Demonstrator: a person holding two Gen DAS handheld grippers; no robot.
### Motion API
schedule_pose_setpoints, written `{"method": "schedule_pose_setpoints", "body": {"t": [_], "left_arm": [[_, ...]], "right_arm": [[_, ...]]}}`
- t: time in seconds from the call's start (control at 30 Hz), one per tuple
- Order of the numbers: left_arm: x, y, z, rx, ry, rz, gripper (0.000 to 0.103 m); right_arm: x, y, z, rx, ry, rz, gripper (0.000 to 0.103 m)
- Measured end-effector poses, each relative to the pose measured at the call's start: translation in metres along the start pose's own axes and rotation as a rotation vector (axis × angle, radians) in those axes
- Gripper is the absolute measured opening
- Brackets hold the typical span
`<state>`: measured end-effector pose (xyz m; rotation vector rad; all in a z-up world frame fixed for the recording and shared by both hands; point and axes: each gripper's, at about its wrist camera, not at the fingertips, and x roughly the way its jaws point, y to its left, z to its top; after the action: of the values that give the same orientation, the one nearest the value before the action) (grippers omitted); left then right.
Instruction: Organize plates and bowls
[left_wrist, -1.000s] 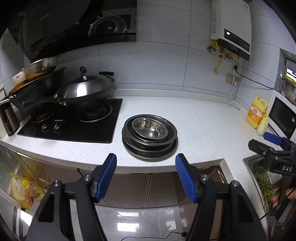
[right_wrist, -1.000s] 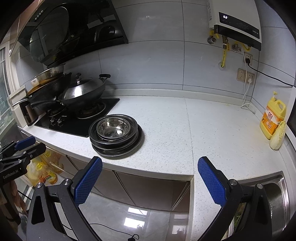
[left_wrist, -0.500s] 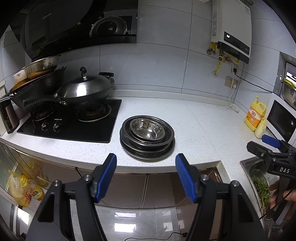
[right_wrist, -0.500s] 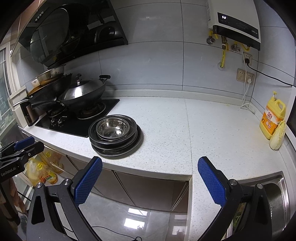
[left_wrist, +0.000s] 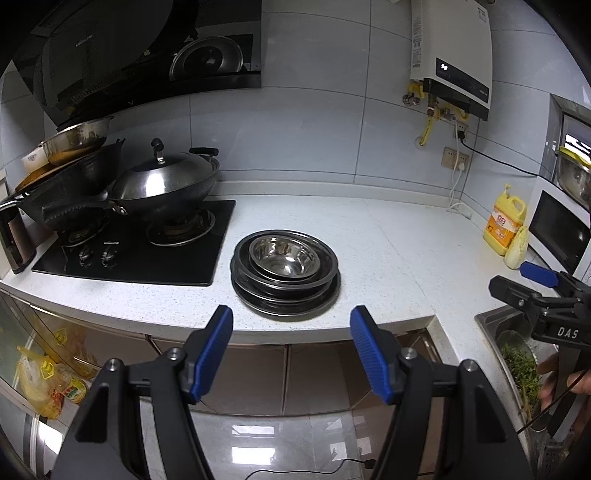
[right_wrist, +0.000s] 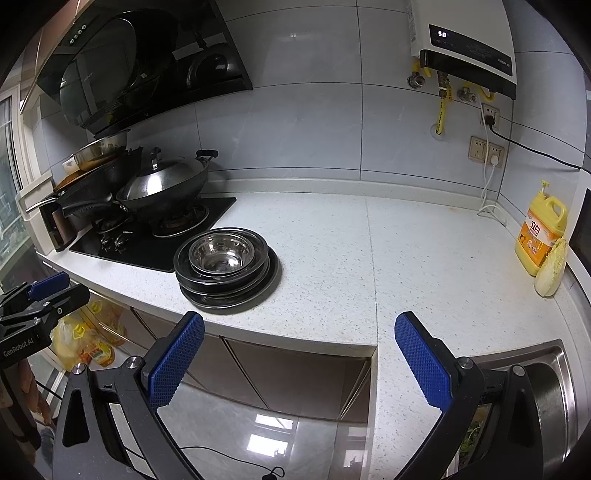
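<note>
Stainless steel bowl sits nested on top of a stack of metal plates, and this pile is the landmark for everything else. It rests on the white speckled tabletop, close to the front edge and just to the right of a black gas hob.

On the hob, behind and left of the pile, stands a lidded wok, with darker pans heaped further left. Well to the right of the pile, against the wall, are a yellow detergent bottle and a pale cabbage. A sink lies to the right of the pile, past the corner of the tabletop.

Both tools are held short of the tabletop, in front of the pile and apart from it. The left gripper faces the pile almost head-on; its jaws are spread wide and hold nothing. The right gripper is off to the right of the pile, jaws also spread wide and empty.

Likely risks, as a judgement: the steel is smooth and thin-rimmed, so a pinch on the bowl's edge could slip — the bowl might drop back and clatter. Plates nested tightly may lift together, then separate and fall. Because the pile is near the front edge, a sideways nudge could push it off — onto the floor below.
</note>
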<state>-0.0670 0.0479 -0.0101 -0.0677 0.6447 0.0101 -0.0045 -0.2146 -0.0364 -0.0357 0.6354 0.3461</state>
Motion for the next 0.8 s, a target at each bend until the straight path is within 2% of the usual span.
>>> {"method": "schedule_pose_setpoints", "body": {"t": [0.33, 0.8], "left_arm": [[-0.0003, -0.0034, -0.0016, 0.007, 0.0, -0.025, 0.064], [0.0005, -0.002, -0.003, 0.006, 0.011, -0.022, 0.064]], "right_arm": [[-0.0016, -0.0013, -0.0006, -0.002, -0.001, -0.001, 0.102], [-0.0031, 0.0004, 0.0, -0.009, -0.002, -0.001, 0.102]]}}
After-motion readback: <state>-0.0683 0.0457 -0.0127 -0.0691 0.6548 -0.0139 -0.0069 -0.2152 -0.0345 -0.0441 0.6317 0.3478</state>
